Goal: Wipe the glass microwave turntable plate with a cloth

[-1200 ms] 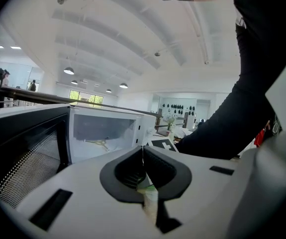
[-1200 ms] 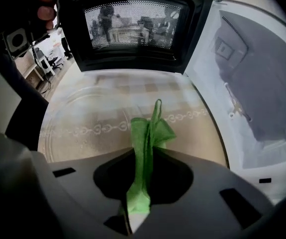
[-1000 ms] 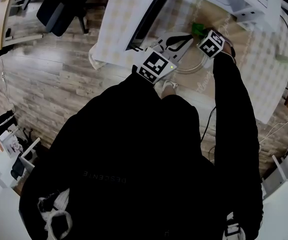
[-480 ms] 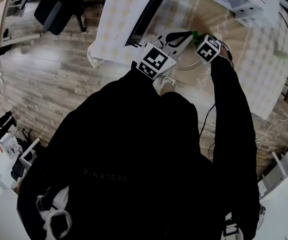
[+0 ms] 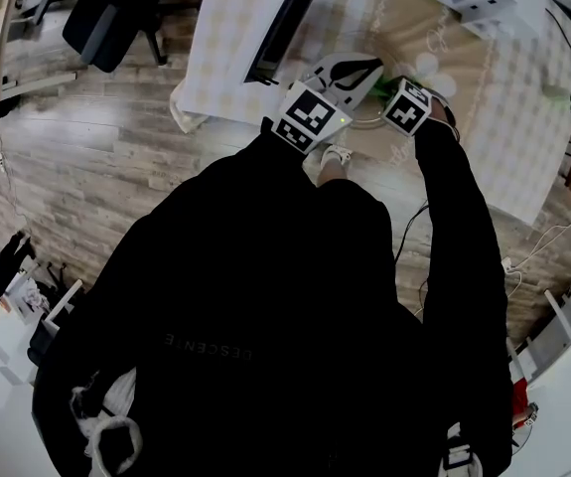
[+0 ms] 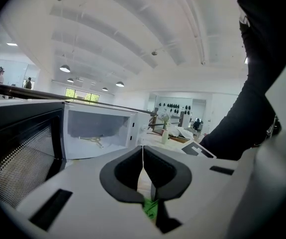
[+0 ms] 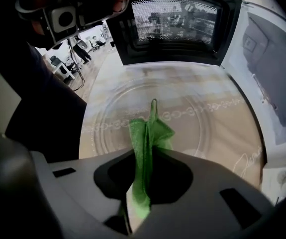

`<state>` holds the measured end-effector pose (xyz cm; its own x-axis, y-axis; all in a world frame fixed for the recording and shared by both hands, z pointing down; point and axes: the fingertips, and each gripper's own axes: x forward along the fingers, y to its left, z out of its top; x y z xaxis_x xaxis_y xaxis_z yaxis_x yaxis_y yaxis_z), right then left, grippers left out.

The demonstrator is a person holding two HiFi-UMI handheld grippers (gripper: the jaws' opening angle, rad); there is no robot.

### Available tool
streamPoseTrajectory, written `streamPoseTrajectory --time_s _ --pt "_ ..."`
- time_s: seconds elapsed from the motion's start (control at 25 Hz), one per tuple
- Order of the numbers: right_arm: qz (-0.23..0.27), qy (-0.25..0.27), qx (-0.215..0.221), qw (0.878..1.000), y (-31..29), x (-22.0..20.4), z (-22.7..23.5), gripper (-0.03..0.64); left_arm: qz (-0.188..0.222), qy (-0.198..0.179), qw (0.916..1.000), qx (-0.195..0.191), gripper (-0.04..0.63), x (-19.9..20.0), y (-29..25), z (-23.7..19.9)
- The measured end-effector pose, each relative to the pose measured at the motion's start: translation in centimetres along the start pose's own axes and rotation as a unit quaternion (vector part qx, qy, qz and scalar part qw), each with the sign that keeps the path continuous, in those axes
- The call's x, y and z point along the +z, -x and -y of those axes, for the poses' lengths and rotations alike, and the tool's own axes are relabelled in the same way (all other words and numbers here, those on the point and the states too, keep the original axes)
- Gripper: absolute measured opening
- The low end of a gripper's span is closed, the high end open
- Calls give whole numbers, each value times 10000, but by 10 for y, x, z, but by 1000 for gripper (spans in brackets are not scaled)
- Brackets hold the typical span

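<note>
Right gripper (image 7: 143,156) has drawn closer to left gripper (image 6: 143,151). It clamps green cloth (image 7: 150,133); glass plate (image 7: 192,128) lies flat directly beyond its jaws. Left jaws meet, apparently empty.

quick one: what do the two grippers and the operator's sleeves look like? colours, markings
The left gripper and the right gripper match: broad light-grey moulded bodies with dark rectangular slots, and jaws lined with dark pads. Each carries a white cube printed with black square markers. The person wears black long sleeves.
</note>
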<state>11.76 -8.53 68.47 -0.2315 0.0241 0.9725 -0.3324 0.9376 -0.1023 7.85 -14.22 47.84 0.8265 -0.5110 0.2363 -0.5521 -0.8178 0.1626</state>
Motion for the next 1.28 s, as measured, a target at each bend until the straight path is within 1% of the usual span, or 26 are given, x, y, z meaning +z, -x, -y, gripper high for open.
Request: streamPoseTrajectory --time_s 0.32,0.52,0.64,0.72,0.92,1.0,1.12,1.28 --pt "17 -48 332 9994 -2 -5 -40 63 -22 -1 10000 -49 21 -3 4 6" --pt "24 -134 663 9977 -4 -10 -65 63 -31 4 10000 -52 21 -6 7 9" --pt "124 -279 910 9954 -6 -10 -80 63 -27 -5 10000 -76 21 -6 7 11" --pt "96 -345 1058 9937 -5 -12 -90 63 -33 -9 10000 -79 21 -6 7 11" --pt "-74 -198 1248 9920 -6 -15 -106 63 -45 -13 10000 -84 21 -7 7 12" --pt "-137 -236 1411 9896 -5 -16 -113 63 -45 -24 9999 -93 21 -6 6 13" --pt "-82 -258 1710 9849 -2 -13 -124 63 -41 -24 9999 -103 21 -6 6 14" --pt "-52 -335 2152 9760 1 -15 -139 63 -54 -31 9999 -107 21 -6 4 15"
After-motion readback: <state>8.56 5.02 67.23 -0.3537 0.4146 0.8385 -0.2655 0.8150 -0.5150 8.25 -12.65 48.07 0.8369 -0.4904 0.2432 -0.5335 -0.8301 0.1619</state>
